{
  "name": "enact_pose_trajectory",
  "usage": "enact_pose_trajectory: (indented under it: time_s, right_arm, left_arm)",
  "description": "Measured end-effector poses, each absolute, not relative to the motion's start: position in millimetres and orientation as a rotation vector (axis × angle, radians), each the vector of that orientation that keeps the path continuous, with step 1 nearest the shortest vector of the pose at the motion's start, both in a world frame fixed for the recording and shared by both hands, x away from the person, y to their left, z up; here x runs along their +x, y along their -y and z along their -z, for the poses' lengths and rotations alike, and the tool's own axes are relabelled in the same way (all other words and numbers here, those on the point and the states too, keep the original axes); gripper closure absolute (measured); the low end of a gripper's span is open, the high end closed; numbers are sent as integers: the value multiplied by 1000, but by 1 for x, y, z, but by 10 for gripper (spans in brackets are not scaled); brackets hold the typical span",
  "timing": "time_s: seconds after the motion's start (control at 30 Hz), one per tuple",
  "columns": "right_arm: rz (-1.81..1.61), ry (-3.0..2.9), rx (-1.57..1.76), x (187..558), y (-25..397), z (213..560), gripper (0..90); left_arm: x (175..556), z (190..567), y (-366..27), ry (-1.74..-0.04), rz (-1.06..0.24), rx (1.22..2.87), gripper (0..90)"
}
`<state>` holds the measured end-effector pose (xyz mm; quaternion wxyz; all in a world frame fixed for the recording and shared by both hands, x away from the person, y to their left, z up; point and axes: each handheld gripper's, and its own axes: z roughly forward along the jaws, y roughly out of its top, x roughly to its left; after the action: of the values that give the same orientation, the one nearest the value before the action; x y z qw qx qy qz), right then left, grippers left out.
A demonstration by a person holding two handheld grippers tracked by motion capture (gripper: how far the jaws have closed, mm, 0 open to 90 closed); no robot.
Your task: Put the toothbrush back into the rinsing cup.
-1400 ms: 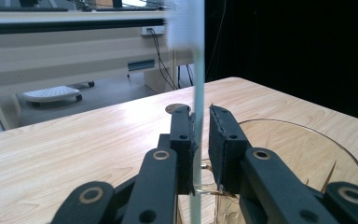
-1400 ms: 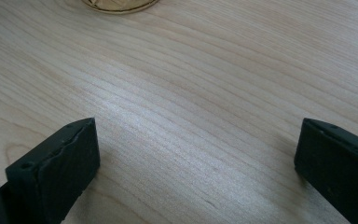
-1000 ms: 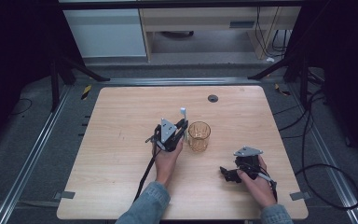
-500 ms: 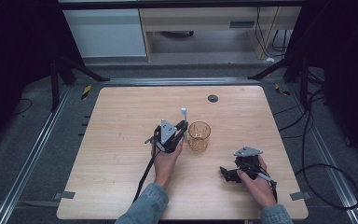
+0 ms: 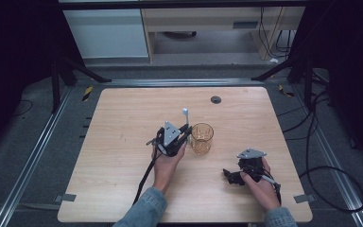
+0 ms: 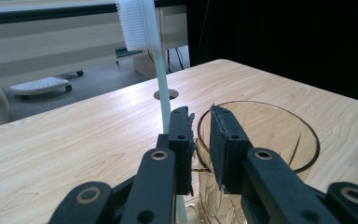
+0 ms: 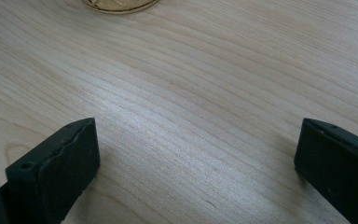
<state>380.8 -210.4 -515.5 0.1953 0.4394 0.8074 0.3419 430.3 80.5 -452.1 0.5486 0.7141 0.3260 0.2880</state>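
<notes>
A white toothbrush (image 5: 185, 113) stands upright, bristles up, just left of an amber glass (image 5: 202, 137) near the table's middle. My left gripper (image 5: 185, 132) is beside the glass, shut on the toothbrush. In the left gripper view the toothbrush (image 6: 161, 70) rises behind the left jaw. A narrow slit stays between the jaws of the left gripper (image 6: 203, 144), and the glass (image 6: 261, 135) shows past them. My right gripper (image 5: 229, 176) rests open on the table at the lower right. The right gripper (image 7: 196, 154) has its jaws wide apart over bare wood, with the glass (image 7: 116, 4) ahead.
The wooden table (image 5: 123, 118) has a dark round grommet (image 5: 216, 99) near its far edge, the same grommet (image 6: 166, 94) lying behind the brush. Dark stands and cables surround the table. A white cabinet and shelf stand beyond it.
</notes>
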Motion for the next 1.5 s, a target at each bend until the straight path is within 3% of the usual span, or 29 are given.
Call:
enact_pose_trajectory:
  time_s: [0.5, 0.87, 1.0, 1.13, 1.5]
  right_arm:
    - [-961, -2263, 1242, 380, 210, 515, 4]
    - [-962, -2265, 1240, 380, 210, 515, 4]
    - [-963, -2263, 1241, 380, 210, 515, 4]
    - [-962, -2264, 1241, 380, 210, 515, 4]
    - [-963, -2264, 1240, 380, 210, 515, 3]
  left_arm:
    - [427, 435, -89, -776, -644, 1789, 767]
    - [430, 421, -90, -763, -553, 1921, 691]
    - [432, 417, -91, -752, -502, 1977, 607]
    - [435, 415, -94, -765, -444, 1999, 425]
    - [437, 412, -95, -786, -405, 2055, 218]
